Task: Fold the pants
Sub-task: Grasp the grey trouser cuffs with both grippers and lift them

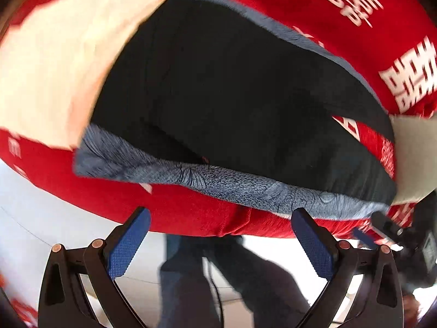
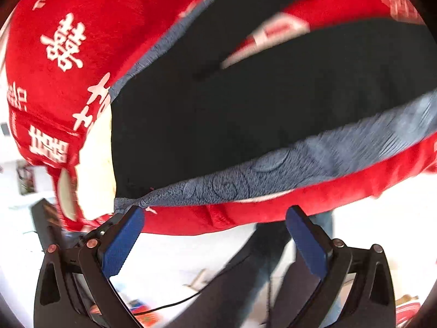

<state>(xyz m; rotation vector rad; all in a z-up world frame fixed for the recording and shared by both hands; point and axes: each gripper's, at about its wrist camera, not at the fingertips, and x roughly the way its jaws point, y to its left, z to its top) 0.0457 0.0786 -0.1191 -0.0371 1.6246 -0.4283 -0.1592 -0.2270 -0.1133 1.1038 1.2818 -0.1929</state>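
Here the left hand-held gripper (image 1: pixel 221 220) hangs released, its two blue-padded fingers (image 1: pixel 128 246) spread wide with nothing between them, just short of the near edge of a bench draped in a red cloth (image 1: pixel 174 213) printed with white characters. Ahead of it, on the cloth, lie the dark pants (image 1: pixel 232 104), spread flat across the bench with a blue-grey patterned band (image 1: pixel 218 183) running along the edge nearest the gripper; the band sits just beyond the fingertips and does not touch them. Farther ahead and to the left of the gripper, a pale cream patch (image 1: pixel 54 68) borders the dark fabric. The right hand-held gripper (image 2: pixel 215 218) is likewise released, jaws wide apart, holding nothing. The same pants (image 2: pixel 245 109) fill the space in front of it, their patterned band (image 2: pixel 273 175) running across just ahead of its fingers (image 2: pixel 123 240); a bunched corner of the band lies right at the tip of its left finger, though whether they touch cannot be told. Below both grippers, a person's legs (image 1: pixel 191 278) in dark trousers stand on a pale floor (image 2: pixel 177 257), blurred.
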